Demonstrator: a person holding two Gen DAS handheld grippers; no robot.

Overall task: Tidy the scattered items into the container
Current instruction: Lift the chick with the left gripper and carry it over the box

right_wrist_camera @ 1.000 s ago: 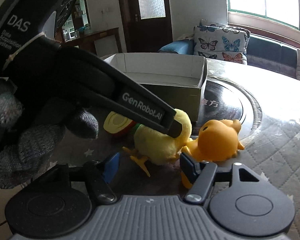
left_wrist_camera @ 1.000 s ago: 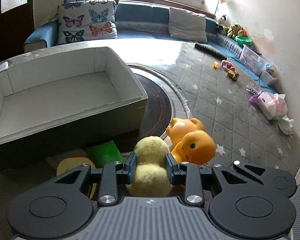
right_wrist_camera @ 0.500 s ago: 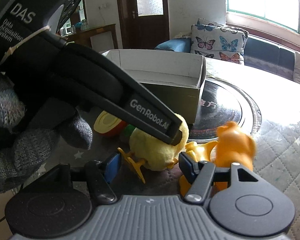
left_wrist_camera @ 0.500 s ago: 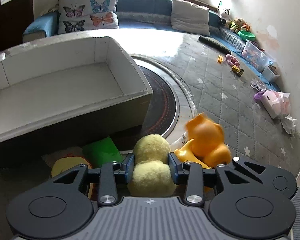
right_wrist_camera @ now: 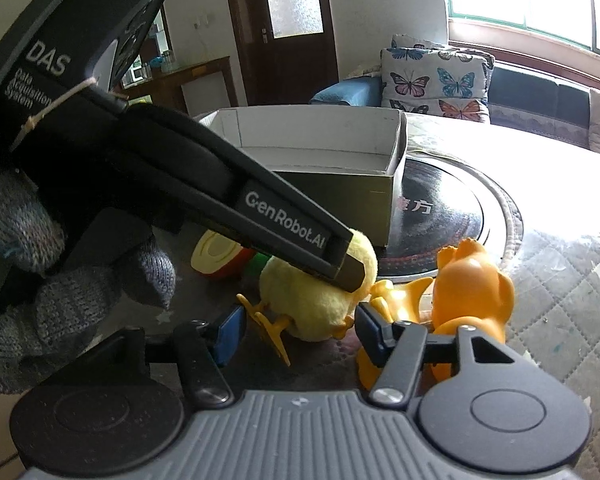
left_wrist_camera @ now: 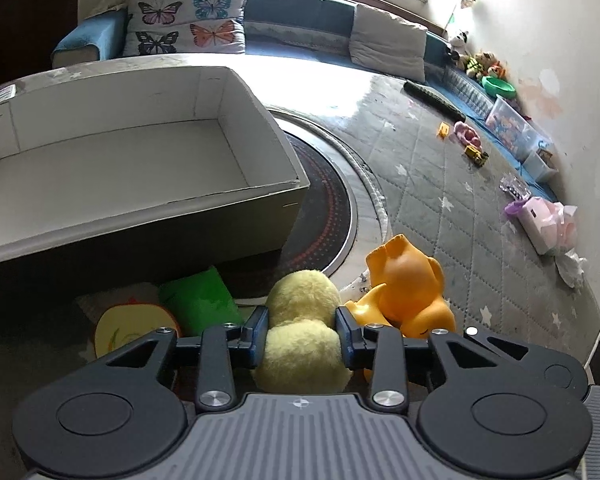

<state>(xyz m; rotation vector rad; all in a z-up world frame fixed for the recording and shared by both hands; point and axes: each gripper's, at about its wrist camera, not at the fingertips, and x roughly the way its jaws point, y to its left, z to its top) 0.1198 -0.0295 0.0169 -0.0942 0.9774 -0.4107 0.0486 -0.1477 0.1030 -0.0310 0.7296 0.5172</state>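
My left gripper (left_wrist_camera: 302, 330) clenches the yellow plush chick (left_wrist_camera: 304, 320) just in front of the white box (left_wrist_camera: 140, 168); my right gripper (right_wrist_camera: 296, 330), unclenched, has been narrowing beside the orange duck (right_wrist_camera: 474, 292).

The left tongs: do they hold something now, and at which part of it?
Yes. The left tongs hold the yellow plush chick by its narrow waist, one pad on each side. The right tongs are open and hold nothing.
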